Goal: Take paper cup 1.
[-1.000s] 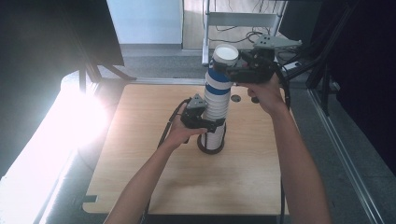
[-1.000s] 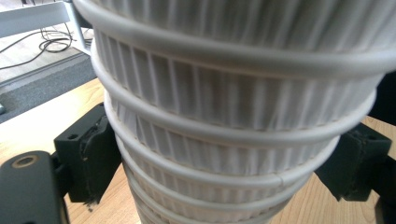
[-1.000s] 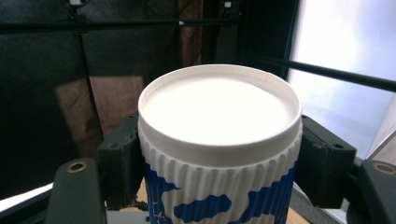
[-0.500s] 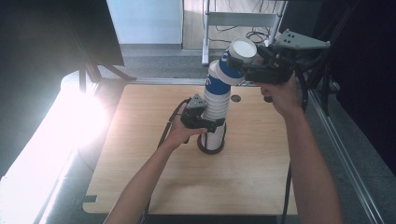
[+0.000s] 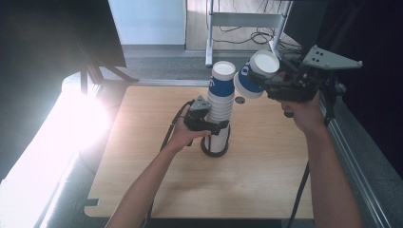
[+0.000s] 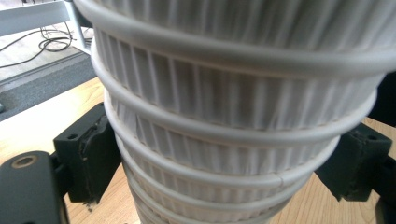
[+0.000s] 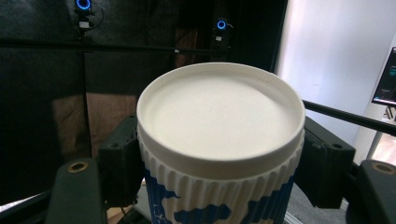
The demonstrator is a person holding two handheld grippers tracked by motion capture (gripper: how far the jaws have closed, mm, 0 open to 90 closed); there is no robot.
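Left tongs (image 5: 212, 127) are clamped around the lower part of the cup stack (image 5: 220, 114), one pad on each side of the ribbed white walls, which you can see up close in the left gripper view (image 6: 243, 116). My guess is they're just there to pin the stack down so it doesn't lift or tip while a cup gets pulled off the top.

Right tongs (image 5: 259, 81) are pinching a single cup (image 5: 255, 73) by its sides, upside down and tilted, up in the air just right of the stack's top in the upper middle of the high view. It's clear of the stack, not touching it. In the right gripper view the cup's white bottom (image 7: 219, 112) faces the camera with both pads squeezed against the blue-and-white wall. Gripping it by the sides near the base makes sense, since that's the only part that sticks out of a nested stack.

Stack stands upright in a dark ring base near the centre of the wooden counter (image 5: 266, 190). Small dark spot sits on the wood just right of the stack, can't tell what it is. Hard glare washes out the left edge of the frame; grey floor, a metal frame and some cables lie beyond the far side.
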